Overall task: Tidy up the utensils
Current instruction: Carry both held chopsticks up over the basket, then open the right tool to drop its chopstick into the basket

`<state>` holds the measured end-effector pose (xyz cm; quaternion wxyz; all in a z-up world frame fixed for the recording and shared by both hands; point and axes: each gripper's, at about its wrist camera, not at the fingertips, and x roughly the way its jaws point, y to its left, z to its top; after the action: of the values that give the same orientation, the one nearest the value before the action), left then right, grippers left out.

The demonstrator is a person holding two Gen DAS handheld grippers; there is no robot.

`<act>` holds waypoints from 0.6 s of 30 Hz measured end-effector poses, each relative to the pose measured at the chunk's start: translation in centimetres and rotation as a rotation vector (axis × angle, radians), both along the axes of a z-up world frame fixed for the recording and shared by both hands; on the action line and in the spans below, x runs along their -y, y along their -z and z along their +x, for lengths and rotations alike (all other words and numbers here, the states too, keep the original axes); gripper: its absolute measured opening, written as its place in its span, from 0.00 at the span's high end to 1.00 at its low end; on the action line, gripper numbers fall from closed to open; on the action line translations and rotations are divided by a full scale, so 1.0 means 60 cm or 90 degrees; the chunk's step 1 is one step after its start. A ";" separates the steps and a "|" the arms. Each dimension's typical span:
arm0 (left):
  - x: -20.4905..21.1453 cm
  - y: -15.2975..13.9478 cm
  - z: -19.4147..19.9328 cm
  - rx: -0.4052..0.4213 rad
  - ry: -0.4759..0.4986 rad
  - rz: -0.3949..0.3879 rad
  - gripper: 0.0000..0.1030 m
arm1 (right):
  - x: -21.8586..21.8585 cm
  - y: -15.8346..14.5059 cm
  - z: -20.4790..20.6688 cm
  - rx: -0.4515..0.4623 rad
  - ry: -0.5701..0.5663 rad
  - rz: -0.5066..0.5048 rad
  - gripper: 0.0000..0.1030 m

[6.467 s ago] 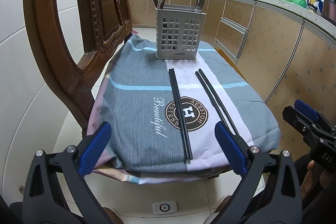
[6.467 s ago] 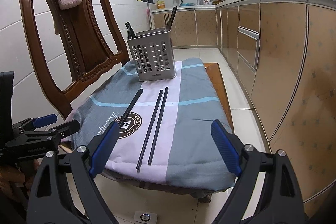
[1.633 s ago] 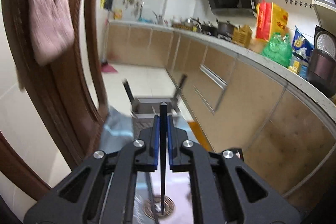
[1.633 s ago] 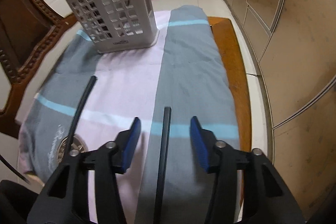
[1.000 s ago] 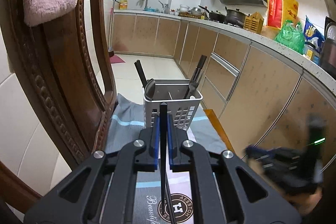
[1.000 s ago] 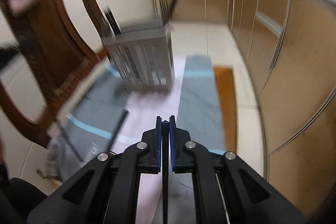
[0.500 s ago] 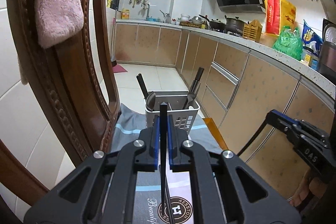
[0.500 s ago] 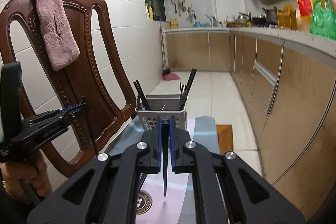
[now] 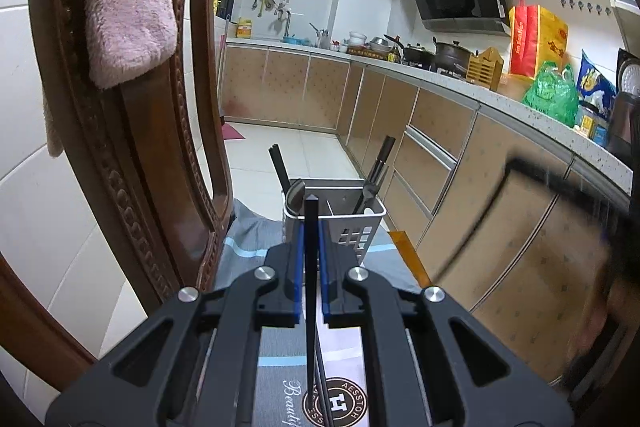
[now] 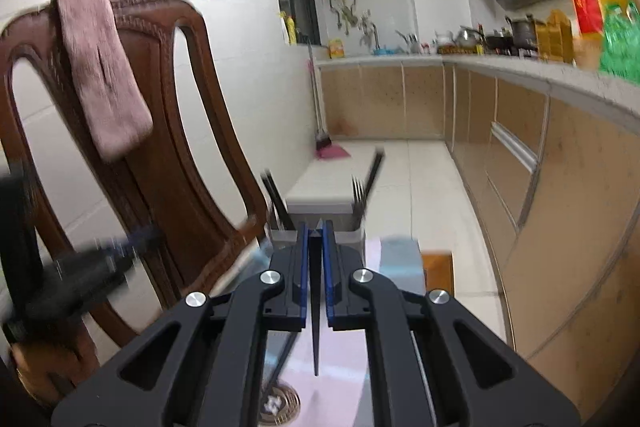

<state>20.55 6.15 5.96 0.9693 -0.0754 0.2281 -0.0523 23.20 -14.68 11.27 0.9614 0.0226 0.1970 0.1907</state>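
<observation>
Each claw (image 9: 311, 267) (image 10: 316, 263) was black, with thin blue pads (image 9: 298, 267) inside and round silver screws (image 9: 266, 272) on its arms.

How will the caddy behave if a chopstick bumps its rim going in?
The caddy looks like thin perforated plastic, so probably light. It stands on cloth, which may let it slide or rock. The tall utensils inside lean outward, so it could tip.
</observation>
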 end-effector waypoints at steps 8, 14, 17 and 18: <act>-0.020 -0.001 0.002 0.000 -0.016 -0.015 0.93 | -0.031 -0.111 0.121 0.087 0.043 0.035 0.93; -0.031 0.004 0.002 -0.004 -0.027 -0.020 0.93 | -0.049 -0.046 0.210 0.053 0.085 0.035 0.93; -0.037 0.007 0.003 -0.005 -0.032 -0.022 0.93 | -0.057 0.002 0.228 0.042 0.097 0.035 0.93; -0.037 0.007 0.004 -0.005 -0.033 -0.022 0.93 | -0.059 0.015 0.235 0.034 0.095 0.037 0.93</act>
<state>20.77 8.39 5.54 0.9681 -0.0979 0.2286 -0.0308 37.30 -11.13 10.35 0.9768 0.0600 0.1635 0.1245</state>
